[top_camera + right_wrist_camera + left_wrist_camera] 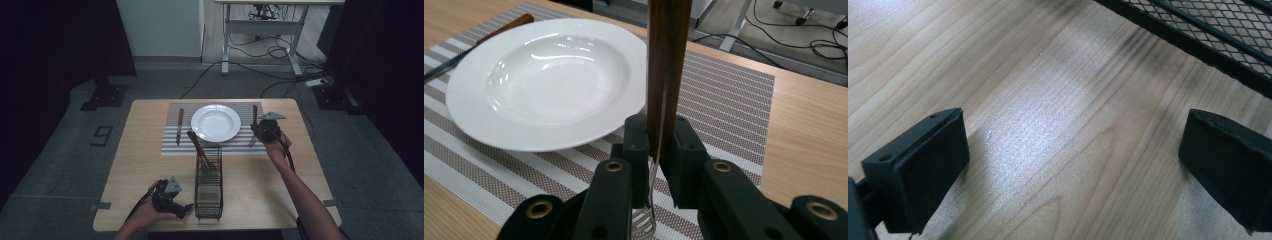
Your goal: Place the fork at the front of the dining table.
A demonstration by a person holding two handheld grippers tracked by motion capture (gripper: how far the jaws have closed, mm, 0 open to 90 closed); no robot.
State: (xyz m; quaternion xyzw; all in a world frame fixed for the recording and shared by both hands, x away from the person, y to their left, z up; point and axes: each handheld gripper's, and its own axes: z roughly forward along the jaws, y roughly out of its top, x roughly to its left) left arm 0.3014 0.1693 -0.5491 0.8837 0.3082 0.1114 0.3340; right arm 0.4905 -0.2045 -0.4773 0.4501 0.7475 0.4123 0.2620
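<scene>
right tongs (659, 150) clamped on fork (667, 75) handle, just right of plate (544, 82), over mat (729, 95); left tongs (1073, 165) wide, empty, on surface (1048, 100) by caddy (208, 187); risk: thin handle pivots in grip, tines knock plate rim when set down

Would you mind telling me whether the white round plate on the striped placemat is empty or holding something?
Empty: the white round plate shows only a bare glossy bowl, and the wooden-handled fork in the right gripper is beside its rim.
</scene>
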